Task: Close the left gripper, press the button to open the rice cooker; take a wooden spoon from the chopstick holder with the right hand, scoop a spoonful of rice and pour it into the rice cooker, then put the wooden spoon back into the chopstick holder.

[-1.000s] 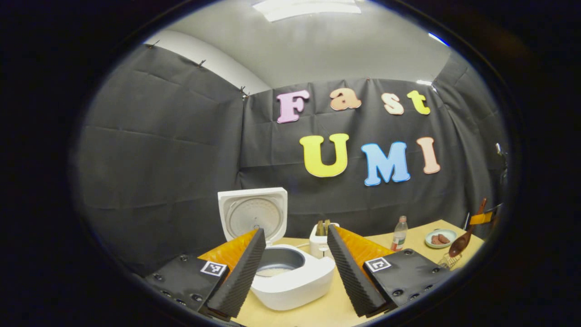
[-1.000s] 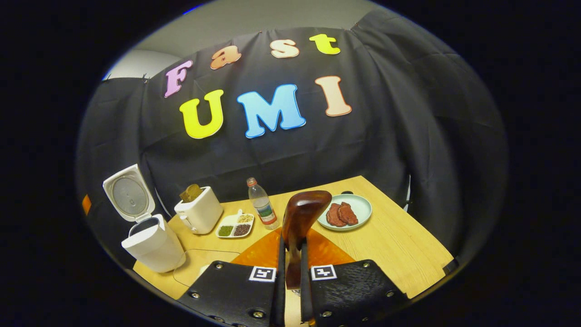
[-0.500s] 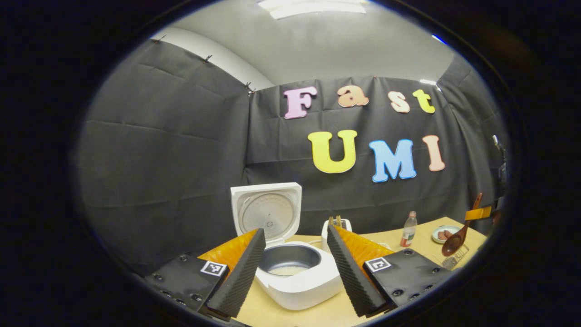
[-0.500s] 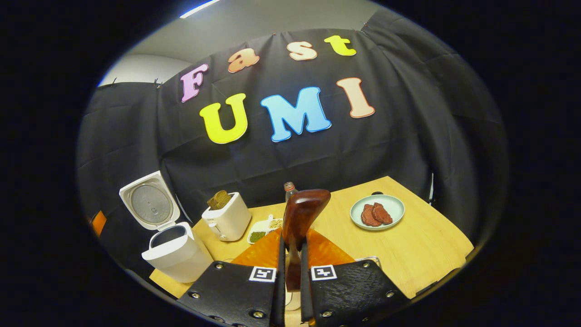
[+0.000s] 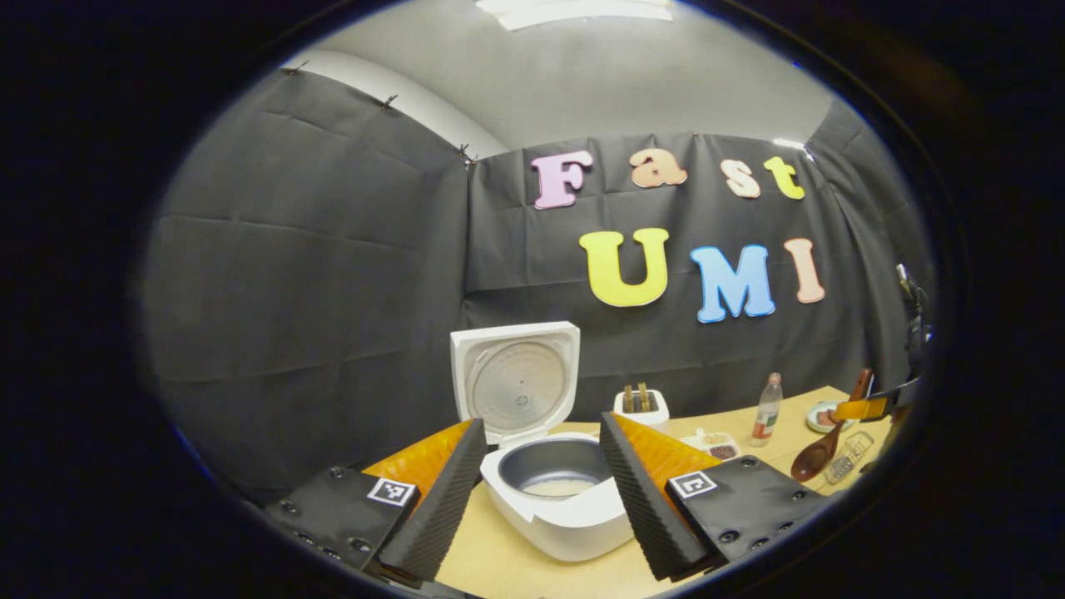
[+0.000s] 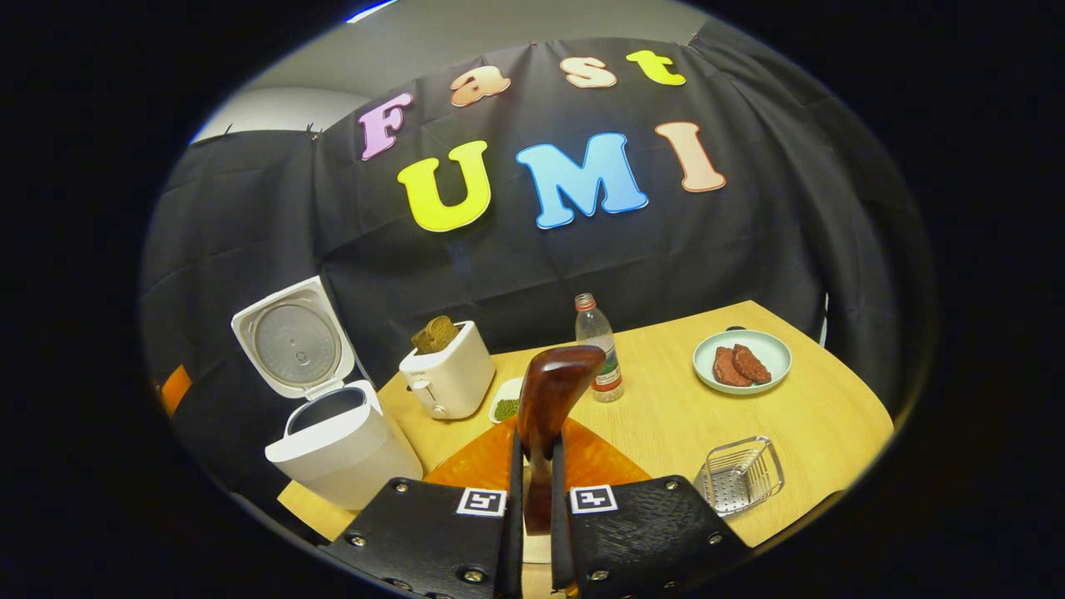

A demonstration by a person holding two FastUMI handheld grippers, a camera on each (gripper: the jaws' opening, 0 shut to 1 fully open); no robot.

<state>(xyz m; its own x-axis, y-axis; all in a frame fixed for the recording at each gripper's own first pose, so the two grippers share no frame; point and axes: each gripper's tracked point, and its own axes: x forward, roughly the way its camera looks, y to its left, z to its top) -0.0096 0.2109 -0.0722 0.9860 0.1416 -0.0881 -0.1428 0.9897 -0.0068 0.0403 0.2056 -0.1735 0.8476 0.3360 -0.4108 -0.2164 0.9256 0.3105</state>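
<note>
While the rice cooker (image 5: pixel 559 466) stands on the bench (image 5: pixel 532 566) with its lid (image 5: pixel 516 378) raised upright, the left gripper (image 5: pixel 541 487) is seen in the left gripper view with its jaws spread wide and nothing held between them. The cooker's dark inner pot is framed between the two fingers, and a pale layer of rice (image 5: pixel 562 487) is seen at its bottom. A toaster (image 5: pixel 641 408) is placed behind the cooker, a small divided dish (image 5: pixel 715 447) and a bottle (image 5: pixel 767 408) farther right. At the right edge the wooden spoon (image 5: pixel 819 449) is seen hanging bowl-down from the right gripper (image 5: pixel 865 408), just above a wire chopstick holder (image 5: pixel 847 457).

In the right gripper view, the right gripper (image 6: pixel 537 507) is closed on the handle of the wooden spoon (image 6: pixel 549 408), both fingers pressed against it, and the spoon's bowl is raised above the fingers. The rice cooker (image 6: pixel 337 437) is seen at the left end of the bench (image 6: pixel 666 416), lid open. The toaster (image 6: pixel 449 378) stands beside it, then the divided dish (image 6: pixel 505 408), partly hidden by the spoon, and the bottle (image 6: pixel 601 349). A plate (image 6: pixel 740 362) carrying two reddish slices lies toward the far right. The chopstick holder (image 6: pixel 740 474) rests on the bench at lower right, near the gripper.
</note>
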